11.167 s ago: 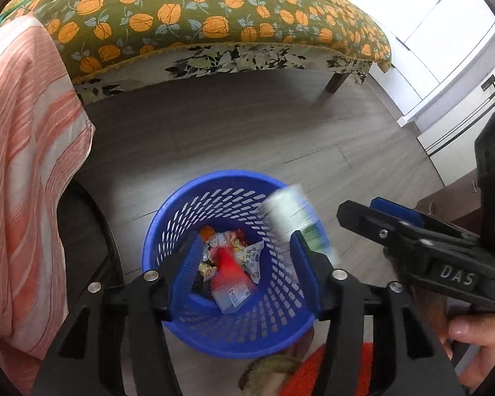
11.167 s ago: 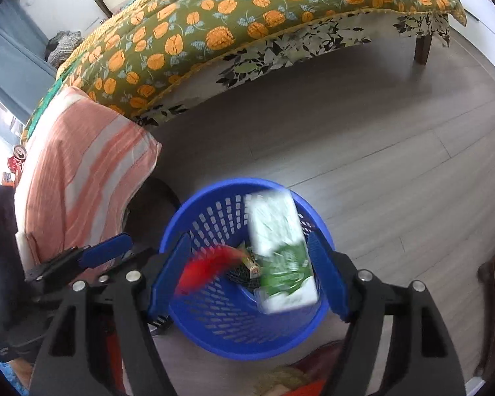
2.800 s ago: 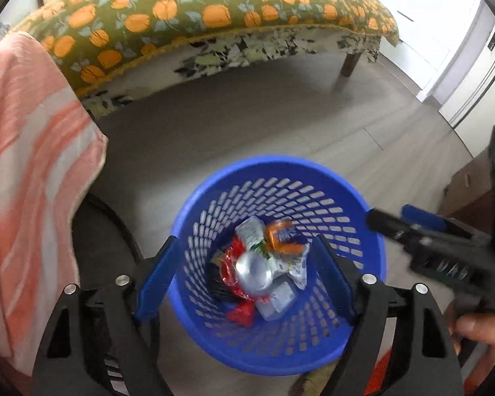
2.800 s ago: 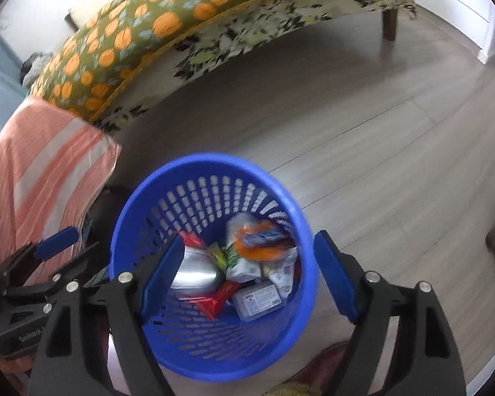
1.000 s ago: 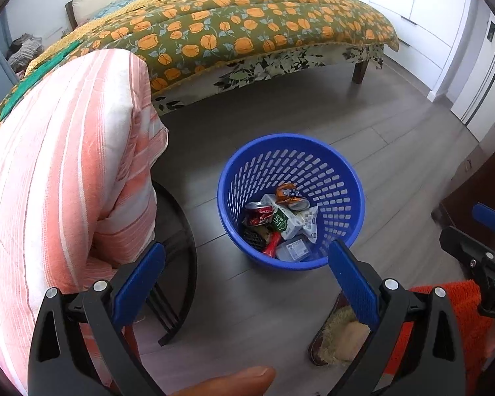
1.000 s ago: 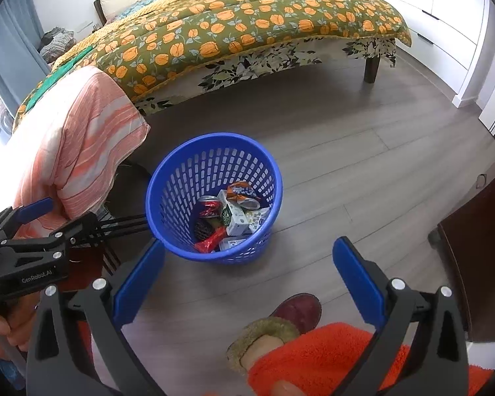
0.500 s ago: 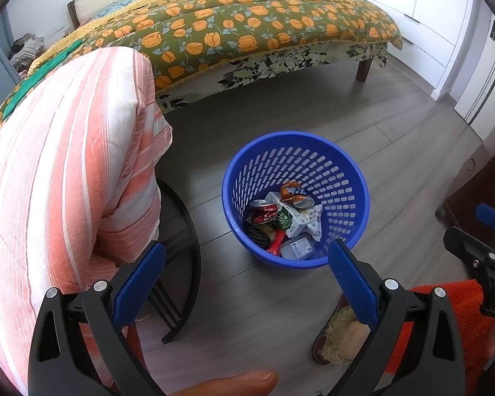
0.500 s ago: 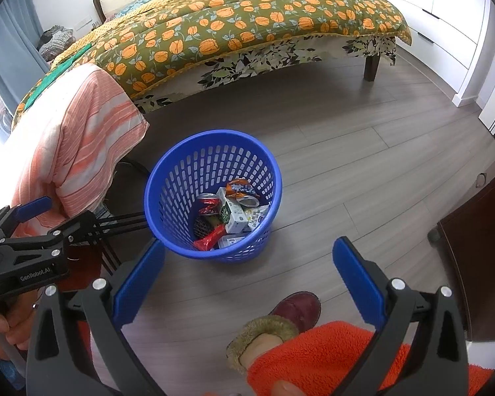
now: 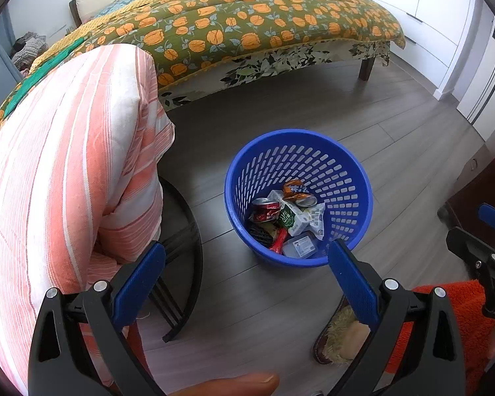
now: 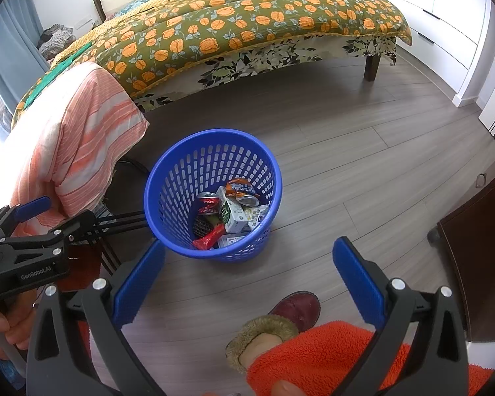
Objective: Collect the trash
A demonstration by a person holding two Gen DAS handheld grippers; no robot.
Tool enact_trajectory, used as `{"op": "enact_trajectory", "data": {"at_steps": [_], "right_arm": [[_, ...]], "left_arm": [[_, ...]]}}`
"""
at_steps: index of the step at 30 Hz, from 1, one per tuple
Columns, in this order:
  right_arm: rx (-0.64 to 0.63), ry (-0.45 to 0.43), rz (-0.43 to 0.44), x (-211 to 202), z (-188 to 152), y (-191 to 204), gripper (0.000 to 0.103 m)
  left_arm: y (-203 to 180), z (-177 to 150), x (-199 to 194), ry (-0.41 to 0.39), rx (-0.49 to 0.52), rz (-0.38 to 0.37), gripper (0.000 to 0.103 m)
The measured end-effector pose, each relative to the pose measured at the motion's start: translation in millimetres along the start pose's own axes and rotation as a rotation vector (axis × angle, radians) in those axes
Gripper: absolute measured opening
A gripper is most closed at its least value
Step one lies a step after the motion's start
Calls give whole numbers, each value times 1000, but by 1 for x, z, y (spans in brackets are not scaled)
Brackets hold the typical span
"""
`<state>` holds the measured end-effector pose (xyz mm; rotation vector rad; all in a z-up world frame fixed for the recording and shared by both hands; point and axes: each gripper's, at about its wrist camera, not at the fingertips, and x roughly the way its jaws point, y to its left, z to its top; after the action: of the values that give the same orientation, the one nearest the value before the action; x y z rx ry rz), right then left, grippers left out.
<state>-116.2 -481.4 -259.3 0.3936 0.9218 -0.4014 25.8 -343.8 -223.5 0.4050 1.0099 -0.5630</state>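
Note:
A blue perforated basket stands on the grey wood floor. Inside lie several pieces of trash: a crushed red can, a green-and-white carton, an orange can and a red wrapper. My left gripper hangs open and empty above the floor, just short of the basket. My right gripper is open and empty too, held high in front of the basket. Each gripper shows at the edge of the other's view.
A chair draped with an orange-striped cloth stands left of the basket. A bed with an orange-flowered cover fills the back. A person's slippered foot and orange fleece leg are below me. Dark wooden furniture stands right.
Both grippers have risen well back from the basket since they hovered over its mouth; the dropped carton and can now lie inside. In the last second the views barely shift.

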Motion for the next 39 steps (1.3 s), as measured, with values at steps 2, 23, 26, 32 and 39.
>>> {"op": "enact_trajectory", "data": {"at_steps": [2, 23, 26, 32, 39], "right_arm": [[1, 0, 0, 0, 0, 0, 98], [-1, 0, -1, 0, 0, 0, 98], [-1, 0, -1, -1, 0, 0, 98], [0, 1, -3, 0, 0, 0, 98], [2, 1, -4, 0, -2, -1, 98]], "left_arm": [[0, 0, 0, 0, 1, 0, 98], [1, 0, 0, 0, 1, 0, 98], [0, 0, 0, 0, 0, 1, 98], [0, -1, 0, -1, 0, 2, 98], [2, -1, -2, -15, -4, 17, 96]]}}
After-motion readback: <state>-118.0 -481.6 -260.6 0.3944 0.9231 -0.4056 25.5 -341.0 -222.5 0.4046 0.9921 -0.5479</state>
